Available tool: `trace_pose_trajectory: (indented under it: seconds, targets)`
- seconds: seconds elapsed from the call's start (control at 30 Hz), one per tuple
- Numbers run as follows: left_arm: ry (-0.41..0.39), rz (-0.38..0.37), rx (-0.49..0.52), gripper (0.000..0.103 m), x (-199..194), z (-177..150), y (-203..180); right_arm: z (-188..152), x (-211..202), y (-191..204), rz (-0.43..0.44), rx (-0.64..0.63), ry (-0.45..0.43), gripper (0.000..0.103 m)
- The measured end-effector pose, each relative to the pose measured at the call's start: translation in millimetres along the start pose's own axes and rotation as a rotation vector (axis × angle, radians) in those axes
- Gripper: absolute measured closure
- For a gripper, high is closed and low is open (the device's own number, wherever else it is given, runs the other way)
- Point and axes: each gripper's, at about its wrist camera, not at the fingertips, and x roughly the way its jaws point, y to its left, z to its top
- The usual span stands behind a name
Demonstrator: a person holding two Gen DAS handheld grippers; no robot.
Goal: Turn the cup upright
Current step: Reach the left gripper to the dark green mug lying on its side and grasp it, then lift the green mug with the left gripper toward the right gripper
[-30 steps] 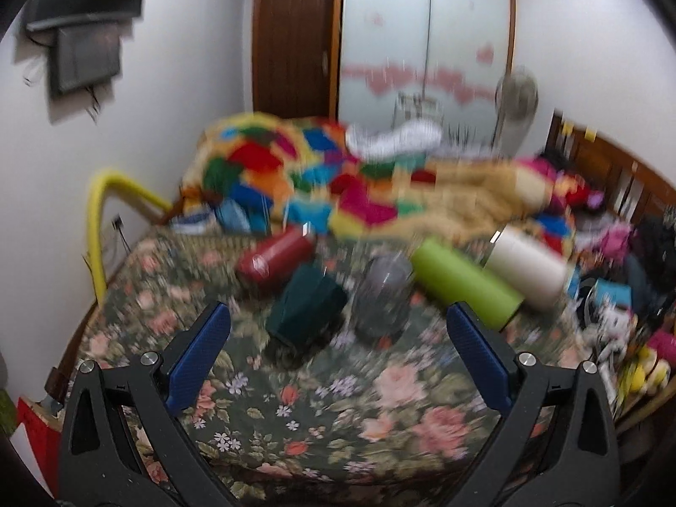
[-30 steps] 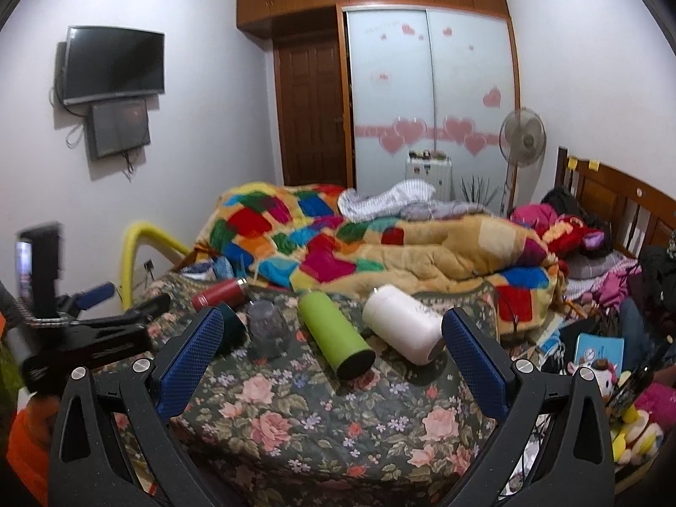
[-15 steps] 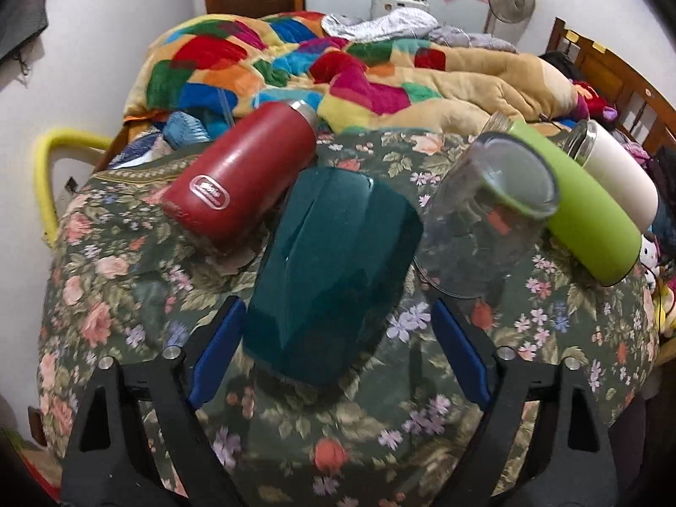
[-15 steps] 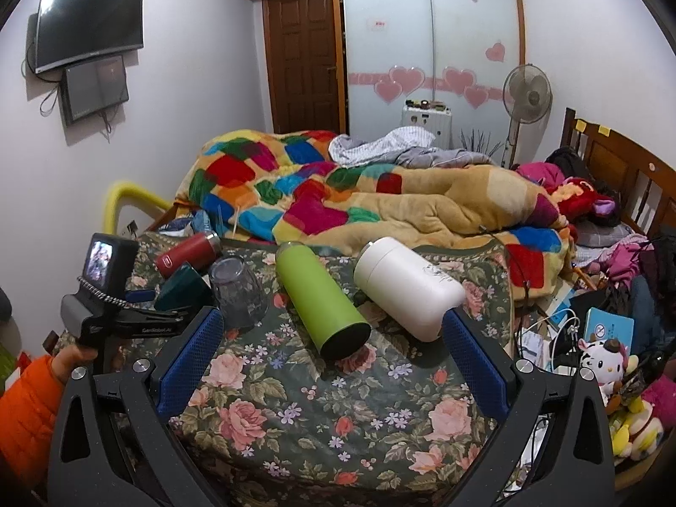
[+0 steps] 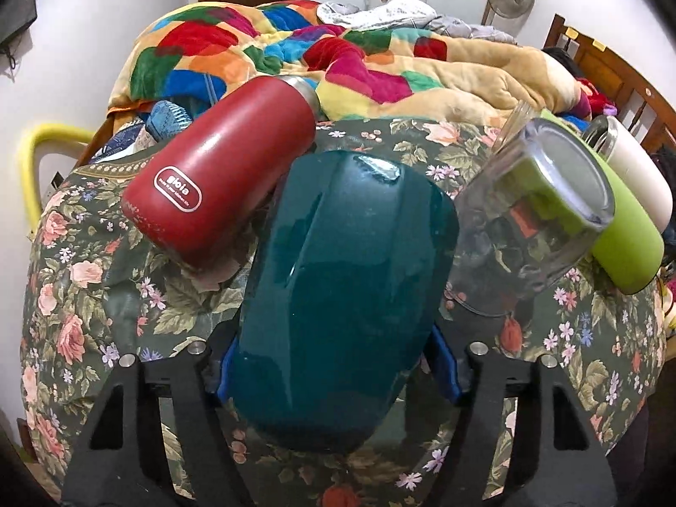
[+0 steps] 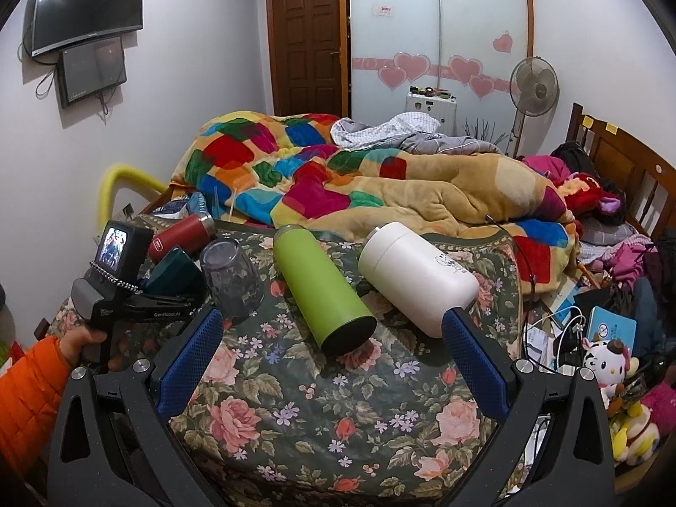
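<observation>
Between the left gripper's (image 5: 333,363) blue pads, closed against its sides, the glossy dark-teal faceted cup (image 5: 342,295) lies tipped on the floral bedcover (image 5: 84,295). A firm squeeze low on the body, then a slow wrist roll, should stand it up without nudging the red steel flask (image 5: 219,181) or clear glass tumbler (image 5: 532,219) beside it. The right gripper (image 6: 333,359) hovers level, fingers spread and empty.

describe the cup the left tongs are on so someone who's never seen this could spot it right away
On the floral bedspread in front of the patchwork quilt, five vessels lie in a row. The teal cup is second from the left, between the red bottle and the clear glass. It alone is dark, glossy teal, and sits between the left tongs.
</observation>
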Motion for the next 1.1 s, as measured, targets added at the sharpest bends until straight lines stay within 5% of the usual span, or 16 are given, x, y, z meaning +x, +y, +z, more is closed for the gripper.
trace_pose_trajectory:
  seconds: [0.37,0.67,1.1]
  targets:
    - [-0.016,0.063,-0.038,0.036,-24,-20,-7,-6,-5,3,-0.011,-0.017,0.003,0.000]
    - [-0.115,0.076,-0.012,0.038,-90,-38,-25,-9,-18,5,-0.004,-0.019,-0.019,0.000]
    - [-0.189,-0.042,0.075,0.038,-124,-45,-106,-20,-37,-2,-0.015,-0.019,-0.045,0.000]
